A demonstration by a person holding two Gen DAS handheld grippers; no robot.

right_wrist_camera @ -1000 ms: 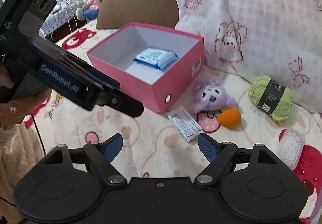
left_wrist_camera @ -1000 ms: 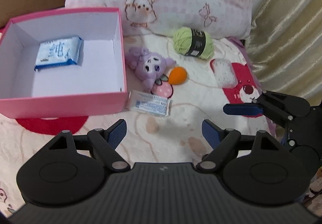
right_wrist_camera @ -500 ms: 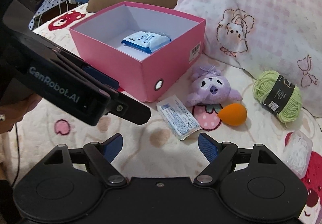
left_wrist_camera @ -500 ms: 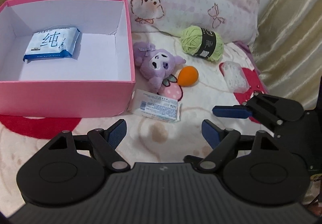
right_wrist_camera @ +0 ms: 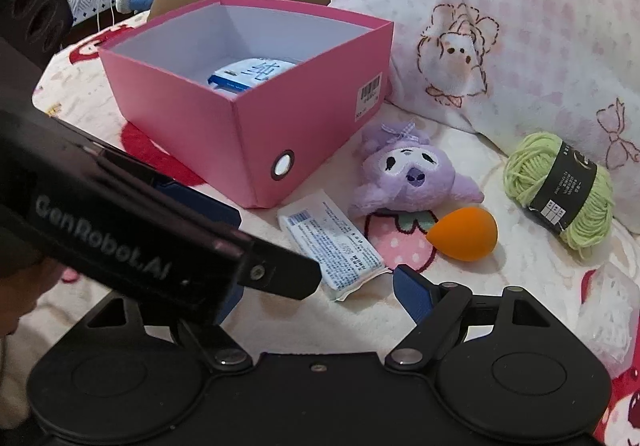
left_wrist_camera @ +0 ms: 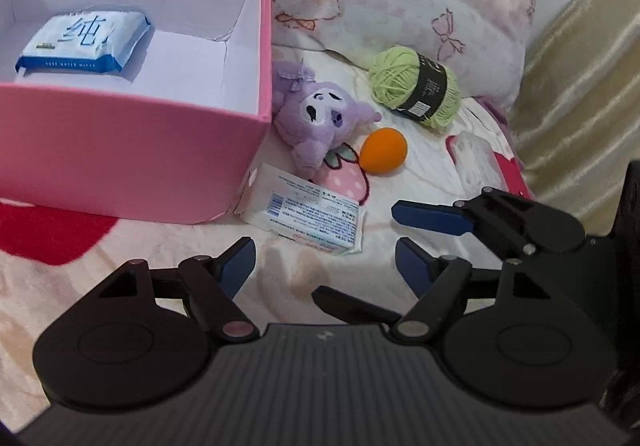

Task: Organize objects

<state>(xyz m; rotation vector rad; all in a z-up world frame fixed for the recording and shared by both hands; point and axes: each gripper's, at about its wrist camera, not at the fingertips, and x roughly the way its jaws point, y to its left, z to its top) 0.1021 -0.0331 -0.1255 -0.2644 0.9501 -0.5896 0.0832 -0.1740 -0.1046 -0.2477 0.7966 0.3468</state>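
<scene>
While both grippers hover empty, left gripper (left_wrist_camera: 325, 260) w/ jaws closing on nothing and right gripper (right_wrist_camera: 320, 292) spread wide, the white packet (left_wrist_camera: 306, 214) lies just beside the pink box (left_wrist_camera: 132, 149). Risk: 2 tools crowd 1 packet, may collide or shove it under the box edge.

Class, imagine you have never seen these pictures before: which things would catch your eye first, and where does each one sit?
The big pink box at the left stands out first, open, with a blue and white wipes packet inside. Just right of it on the blanket lie a purple plush toy, an orange egg-shaped sponge and a green yarn ball, with a flat white packet near the box's corner.
</scene>
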